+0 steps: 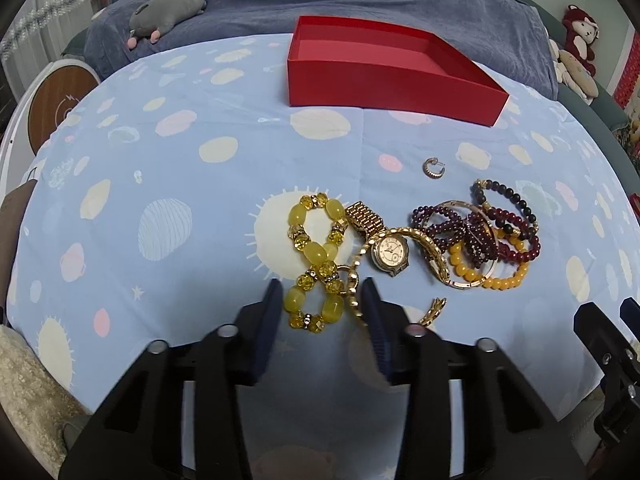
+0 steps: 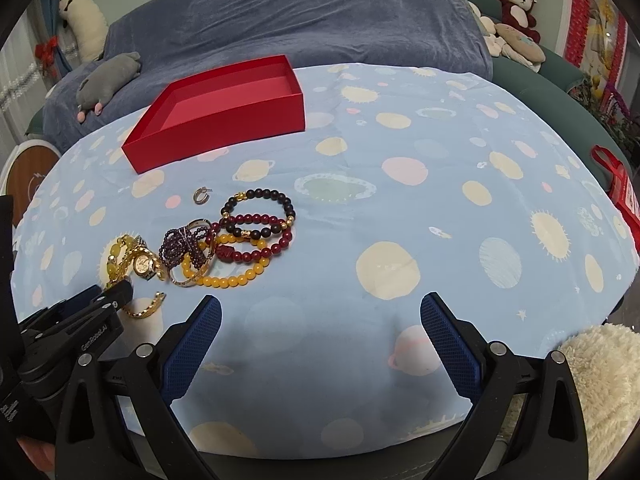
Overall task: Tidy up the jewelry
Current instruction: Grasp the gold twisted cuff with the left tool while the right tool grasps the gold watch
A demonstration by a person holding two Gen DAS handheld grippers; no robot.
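A pile of jewelry lies on the blue patterned cloth. A yellow bead bracelet (image 1: 314, 258) twisted into a figure eight lies at the left, with its near loop between the fingers of my open left gripper (image 1: 322, 292). Beside it lie a gold watch (image 1: 390, 251), a gold chain (image 1: 434, 312), and purple, dark red, black and orange bead bracelets (image 1: 486, 234). A small silver earring (image 1: 433, 168) lies apart. An open, empty red box (image 1: 384, 68) stands behind. My right gripper (image 2: 320, 312) is open and empty, right of the bracelets (image 2: 244, 240).
A sofa with a blue cover (image 2: 288, 20) stands behind the table, with a grey plush toy (image 1: 168, 12) and other stuffed toys (image 2: 516, 4) on it. A fluffy cream item (image 2: 600, 380) sits at the table's near right edge. A round wooden object (image 1: 56, 104) stands left.
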